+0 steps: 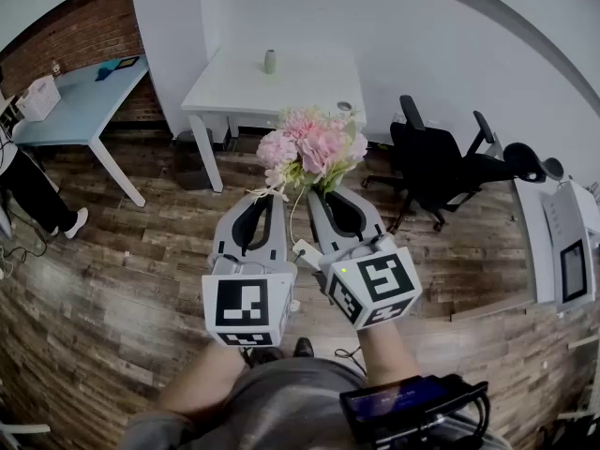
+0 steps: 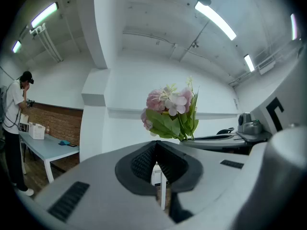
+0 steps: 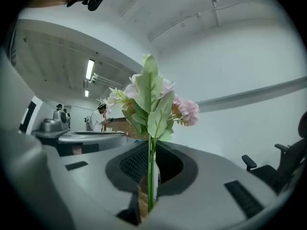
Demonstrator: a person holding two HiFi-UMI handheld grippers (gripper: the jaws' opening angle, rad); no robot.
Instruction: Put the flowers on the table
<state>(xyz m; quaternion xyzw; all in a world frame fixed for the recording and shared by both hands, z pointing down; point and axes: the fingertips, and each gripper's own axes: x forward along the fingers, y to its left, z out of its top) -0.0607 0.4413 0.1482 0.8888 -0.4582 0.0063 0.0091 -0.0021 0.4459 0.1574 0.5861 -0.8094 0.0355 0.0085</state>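
Pink flowers (image 1: 314, 148) with green leaves stand up in the air over the brown wood floor (image 1: 141, 270), out past the tips of two grey grippers held side by side. The right gripper (image 1: 319, 193) has its fingers pinched on the green stems. In the right gripper view the stems run straight up between the dark ribbed pads of the right gripper (image 3: 148, 150), and the flowers (image 3: 153, 99) spread just above the tips. The left gripper (image 1: 272, 195) sits just to the left of it, with its fingers pressed together and nothing between them. In the left gripper view the pads of the left gripper (image 2: 156, 143) meet at the tip, and the flowers (image 2: 170, 111) show a little to the right and beyond.

The white table (image 1: 234, 87) stands farther off, beyond the bouquet, and the flowers are not on it. A small grey cup (image 1: 270, 61) stands upright near the table's far edge. Black office chairs (image 1: 436, 167) are on the right, near the table. A light blue table (image 1: 80, 106) with a white basket (image 1: 37, 97) on its left end stands at the far left. A person's dark trouser leg (image 1: 33, 195) shows beside it at the left edge.
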